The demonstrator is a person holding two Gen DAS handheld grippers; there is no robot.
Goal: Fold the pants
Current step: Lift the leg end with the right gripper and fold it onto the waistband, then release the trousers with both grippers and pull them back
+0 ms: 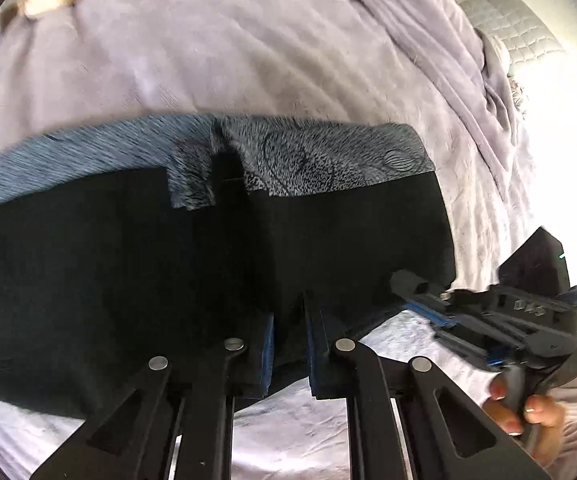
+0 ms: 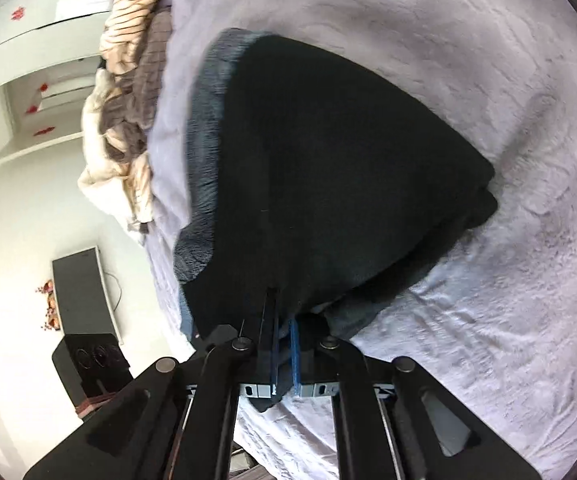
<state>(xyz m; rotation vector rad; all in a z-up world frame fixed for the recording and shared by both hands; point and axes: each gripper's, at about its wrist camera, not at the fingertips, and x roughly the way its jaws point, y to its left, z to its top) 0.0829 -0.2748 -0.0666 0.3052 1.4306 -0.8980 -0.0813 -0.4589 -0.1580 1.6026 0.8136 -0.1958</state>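
Note:
The black pants (image 1: 136, 272) with a grey-blue fleece lining (image 1: 312, 156) lie on the lavender bed cover. In the left wrist view my left gripper (image 1: 288, 320) is closed on the near edge of the pants, cloth between its blue pads. My right gripper (image 1: 416, 288) shows at the right of that view, gripping the pants' right near corner, with a hand on its handle. In the right wrist view the right gripper (image 2: 284, 320) is shut on the black pants (image 2: 328, 168), whose fleece lining (image 2: 204, 140) shows along the left edge.
The lavender bed cover (image 1: 228, 60) spreads all around. A striped beige and brown blanket (image 2: 128, 92) is heaped at the bed's far side. A quilted grey cushion (image 1: 508, 28) lies at the right. A dark monitor (image 2: 84, 292) and speaker (image 2: 88, 360) stand off the bed.

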